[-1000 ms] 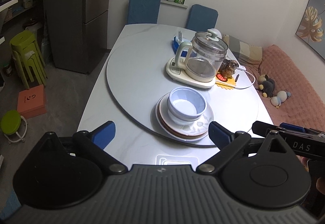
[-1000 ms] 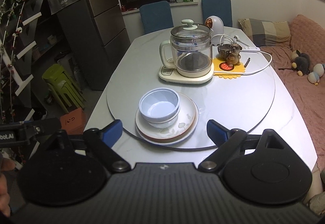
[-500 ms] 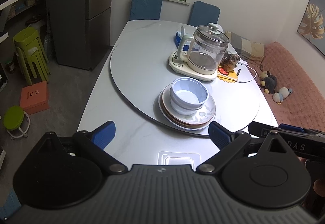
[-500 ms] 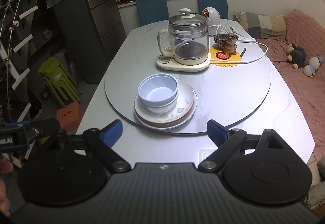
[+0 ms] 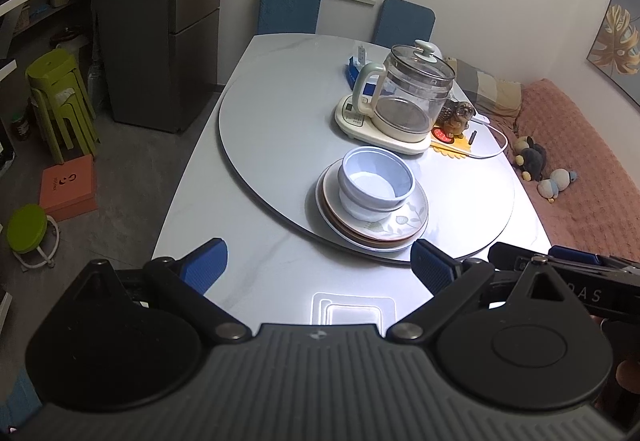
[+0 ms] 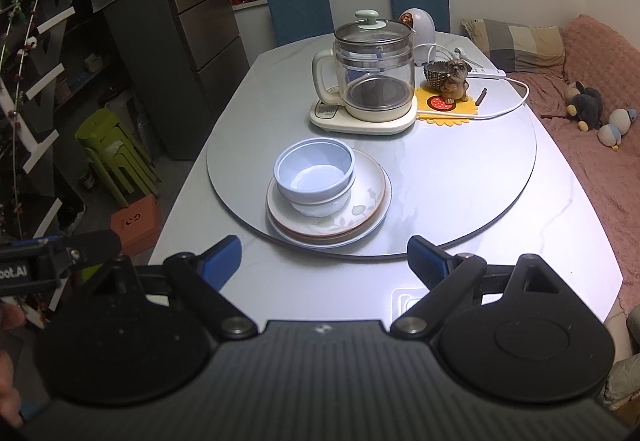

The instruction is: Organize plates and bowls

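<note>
- Two pale blue round bowls (image 6: 315,172), nested one inside the other, plain, glossy, empty; they sit on the left part of the plate stack, slightly off centre.
- Stack of round ceramic plates (image 6: 362,210): top plate cream with a brown rim and a grey-green leaf sprig painted on its near right; at least two more rims show beneath, one brown, one white.
- The stack rests on the near left edge of the round grey turntable (image 6: 460,177), which lies on the white marble-look oval table (image 5: 256,261).
- My left gripper (image 5: 319,264): blue-padded jaws spread wide, nothing between them, held above the near table edge, short of the plates.
- My right gripper (image 6: 324,259): jaws likewise spread wide and empty, near the plates, not touching.
- Glass kettle with pale green lid knob (image 6: 374,65) on a cream base, far side of the turntable, beyond the bowls.
- Writing: "DAS" on the right tool's black body as seen in the left view; "bot.AI" on the left tool in the right view; orange box (image 5: 68,187) on the floor at left bears a dark mark I cannot read.
</note>
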`<control>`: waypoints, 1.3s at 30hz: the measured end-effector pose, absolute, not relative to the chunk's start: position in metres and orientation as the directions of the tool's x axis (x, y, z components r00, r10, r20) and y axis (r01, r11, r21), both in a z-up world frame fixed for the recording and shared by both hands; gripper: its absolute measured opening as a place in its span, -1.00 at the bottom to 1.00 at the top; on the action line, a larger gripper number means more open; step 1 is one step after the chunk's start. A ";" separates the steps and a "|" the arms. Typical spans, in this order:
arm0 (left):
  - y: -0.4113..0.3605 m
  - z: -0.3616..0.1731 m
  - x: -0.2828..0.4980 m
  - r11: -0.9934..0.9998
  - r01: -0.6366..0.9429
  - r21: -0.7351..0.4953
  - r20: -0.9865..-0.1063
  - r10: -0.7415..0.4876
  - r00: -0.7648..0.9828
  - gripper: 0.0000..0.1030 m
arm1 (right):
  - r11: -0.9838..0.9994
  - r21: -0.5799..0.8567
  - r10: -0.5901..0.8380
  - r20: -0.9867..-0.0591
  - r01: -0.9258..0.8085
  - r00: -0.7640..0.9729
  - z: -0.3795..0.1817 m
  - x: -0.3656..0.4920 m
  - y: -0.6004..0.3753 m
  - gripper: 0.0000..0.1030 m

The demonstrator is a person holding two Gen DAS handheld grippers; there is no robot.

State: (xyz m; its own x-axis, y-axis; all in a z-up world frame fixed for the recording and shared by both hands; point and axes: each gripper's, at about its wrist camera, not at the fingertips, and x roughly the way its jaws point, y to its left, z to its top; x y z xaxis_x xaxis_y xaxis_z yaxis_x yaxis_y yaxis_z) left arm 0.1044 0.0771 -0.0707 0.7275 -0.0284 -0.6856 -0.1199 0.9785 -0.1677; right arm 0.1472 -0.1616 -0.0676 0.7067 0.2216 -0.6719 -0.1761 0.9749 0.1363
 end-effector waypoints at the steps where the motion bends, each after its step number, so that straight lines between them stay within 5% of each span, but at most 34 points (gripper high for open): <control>1: 0.077 -0.071 0.105 0.978 -0.122 -0.169 -0.686 -0.028 0.727 0.94 | 0.975 0.136 0.221 -0.672 -0.176 0.707 -0.067 0.147 -0.161 0.77; 39: 0.076 -0.077 0.105 0.974 -0.146 -0.174 -0.707 -0.020 0.707 0.93 | 0.979 0.120 0.202 -0.686 -0.166 0.699 -0.071 0.146 -0.168 0.77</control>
